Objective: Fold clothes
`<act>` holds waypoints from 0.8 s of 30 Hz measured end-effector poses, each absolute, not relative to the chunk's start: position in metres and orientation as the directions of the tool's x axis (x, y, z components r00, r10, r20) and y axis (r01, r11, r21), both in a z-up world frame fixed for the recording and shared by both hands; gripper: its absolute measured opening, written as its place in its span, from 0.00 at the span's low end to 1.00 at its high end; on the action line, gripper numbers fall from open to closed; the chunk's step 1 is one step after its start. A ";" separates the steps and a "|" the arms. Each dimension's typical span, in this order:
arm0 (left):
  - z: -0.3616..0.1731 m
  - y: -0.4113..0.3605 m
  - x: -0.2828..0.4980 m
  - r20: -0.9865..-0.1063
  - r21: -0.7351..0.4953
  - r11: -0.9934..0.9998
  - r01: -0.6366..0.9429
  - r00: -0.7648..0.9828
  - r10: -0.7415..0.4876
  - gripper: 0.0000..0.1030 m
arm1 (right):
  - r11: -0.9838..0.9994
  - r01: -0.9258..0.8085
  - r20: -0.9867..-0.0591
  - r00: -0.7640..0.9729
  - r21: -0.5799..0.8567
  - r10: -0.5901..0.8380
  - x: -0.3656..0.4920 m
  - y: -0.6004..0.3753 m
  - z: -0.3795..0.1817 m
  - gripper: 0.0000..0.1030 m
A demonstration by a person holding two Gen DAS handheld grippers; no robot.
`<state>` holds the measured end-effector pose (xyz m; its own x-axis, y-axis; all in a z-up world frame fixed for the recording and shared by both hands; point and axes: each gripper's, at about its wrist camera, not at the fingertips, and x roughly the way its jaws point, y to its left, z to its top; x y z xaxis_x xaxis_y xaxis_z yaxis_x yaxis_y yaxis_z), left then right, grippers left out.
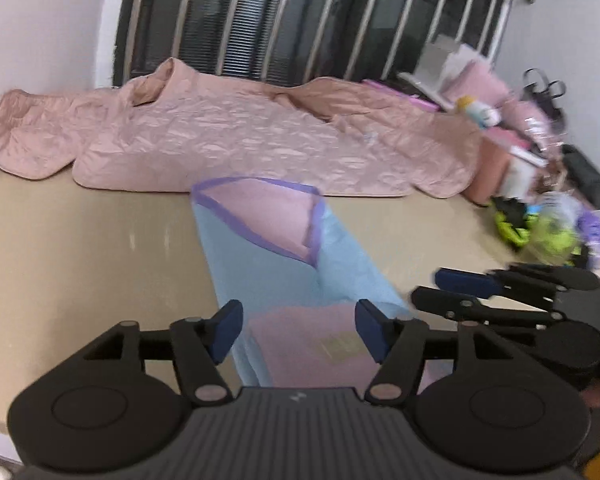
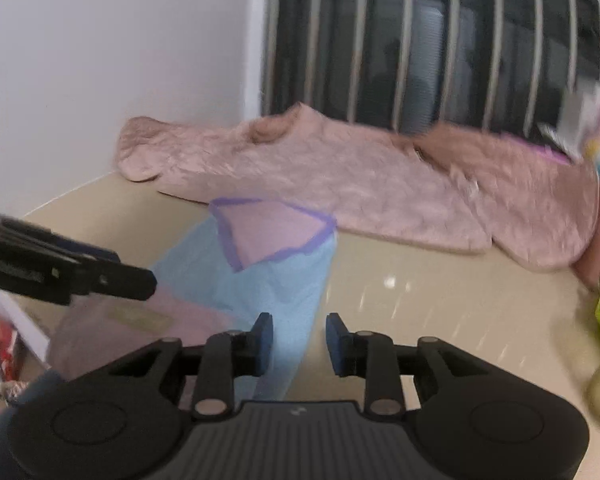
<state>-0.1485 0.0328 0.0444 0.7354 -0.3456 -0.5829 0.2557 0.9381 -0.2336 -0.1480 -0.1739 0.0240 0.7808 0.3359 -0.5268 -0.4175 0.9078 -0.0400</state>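
Observation:
A light blue and pink garment [image 1: 300,248] with purple trim lies flat on the beige tabletop [image 1: 80,240], its trimmed opening at the far end. My left gripper [image 1: 299,330] hovers over its near pink part, open, with nothing pressed between the pads. My right gripper [image 1: 428,287] shows side-on to the right of the cloth. In the right wrist view the garment [image 2: 260,280] runs under my right gripper [image 2: 300,342], whose jaws stand a little apart over the blue edge without pinching it. The left gripper's fingers [image 2: 132,280] reach in from the left.
A pink quilted jacket [image 1: 240,140] [image 2: 340,184] sprawls across the far side of the table, below a barred window [image 1: 300,20]. Mixed clutter, green and purple items [image 1: 540,232] and a pink box [image 1: 488,172], crowds the right end. A white wall [image 1: 40,40] stands at left.

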 end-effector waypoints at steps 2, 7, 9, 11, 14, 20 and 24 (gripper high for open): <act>0.037 0.031 -0.151 -0.597 -0.252 0.930 0.268 0.713 -0.367 0.61 | 0.868 -0.497 -0.517 0.743 0.001 0.426 -0.156 -0.176 0.027 0.25; 0.020 0.027 -0.144 -0.632 -0.266 0.932 0.246 0.686 -0.361 0.63 | 0.864 -0.504 -0.592 0.697 -0.006 0.403 -0.150 -0.166 0.008 0.25; 0.020 0.027 -0.143 -0.632 -0.258 0.932 0.254 0.685 -0.362 0.64 | 0.868 -0.497 -0.592 0.699 0.004 0.402 -0.148 -0.170 0.007 0.26; 0.022 0.029 -0.144 -0.626 -0.259 0.930 0.262 0.687 -0.368 0.64 | 0.868 -0.496 -0.587 0.696 0.022 0.413 -0.147 -0.176 0.010 0.29; 0.023 0.036 -0.146 -0.605 -0.283 0.923 0.261 0.697 -0.383 0.64 | 0.862 -0.487 -0.581 0.666 0.137 0.468 -0.138 -0.191 0.015 0.29; 0.024 0.050 -0.140 -0.584 -0.357 0.907 0.225 0.704 -0.404 0.64 | 0.855 -0.457 -0.624 0.601 0.243 0.499 -0.116 -0.190 0.005 0.11; 0.023 0.046 -0.134 -0.593 -0.348 0.910 0.226 0.699 -0.400 0.64 | 0.866 -0.470 -0.601 0.648 0.168 0.468 -0.127 -0.180 0.009 0.04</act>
<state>-0.1345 0.0457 0.0225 0.6989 -0.4002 -0.5928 0.2259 0.9099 -0.3480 -0.1266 -0.1799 0.0092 0.6481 0.4682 -0.6006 -0.4702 0.8664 0.1680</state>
